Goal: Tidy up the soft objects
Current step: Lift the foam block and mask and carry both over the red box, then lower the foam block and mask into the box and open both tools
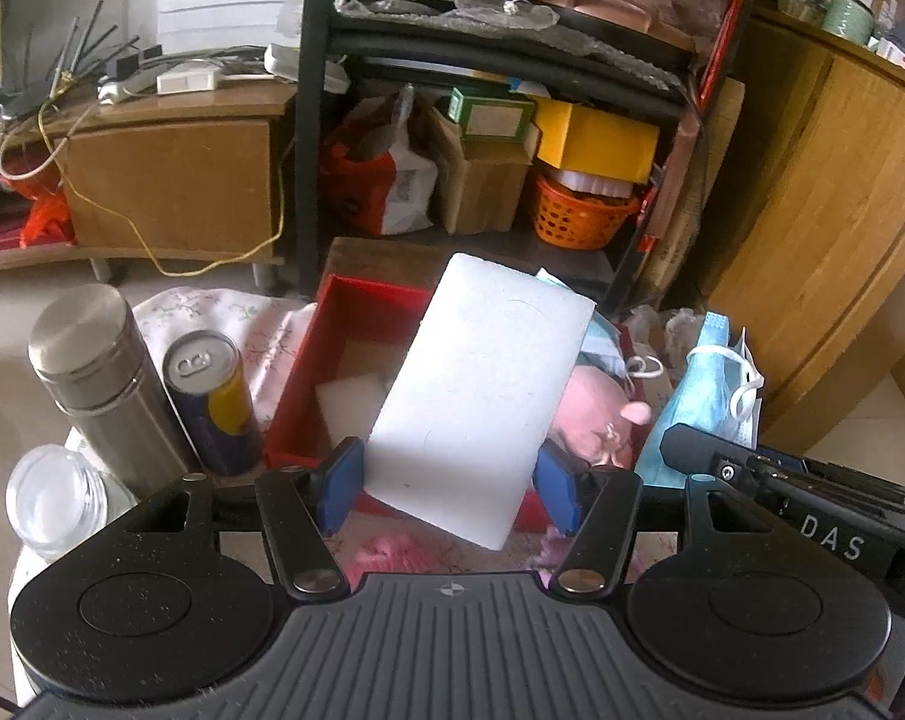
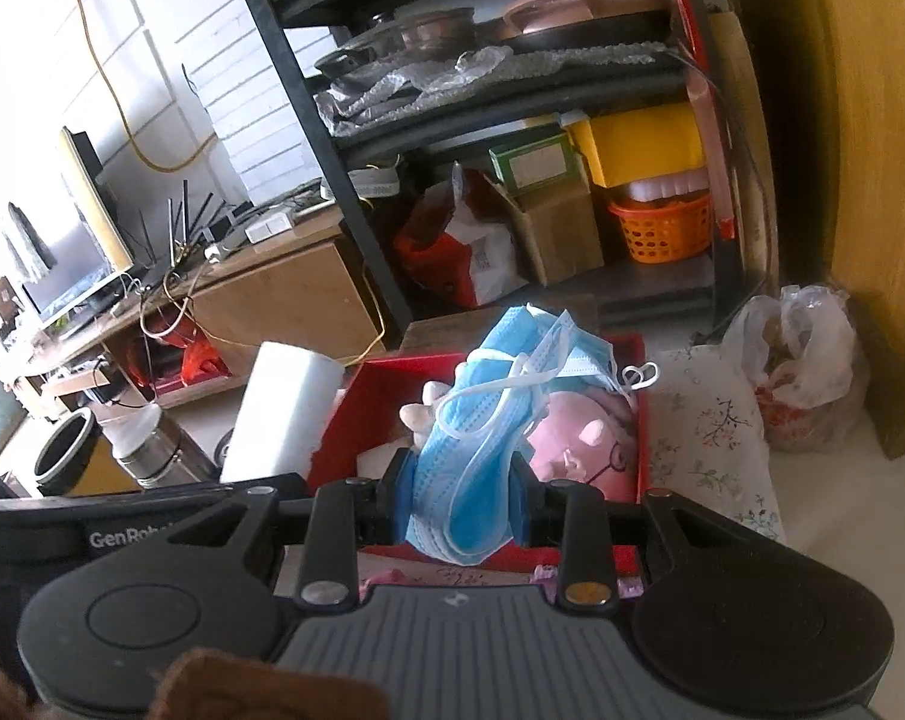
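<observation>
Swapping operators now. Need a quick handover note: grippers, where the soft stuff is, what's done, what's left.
Left gripper: shut on the white foam block, held above the red box.
Right gripper: shut on a bunch of blue face masks, also over the box.
Done: pink plush toy, a smaller white foam piece and more masks lie in the box.
Left: put block and masks down, probably into the box. Steel flask and can stand beside it.

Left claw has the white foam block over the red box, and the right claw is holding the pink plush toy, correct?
Not quite. The right claw holds blue face masks, as the right wrist view shows; the pink plush toy lies in the red box. The left claw does hold the white foam block.
</observation>
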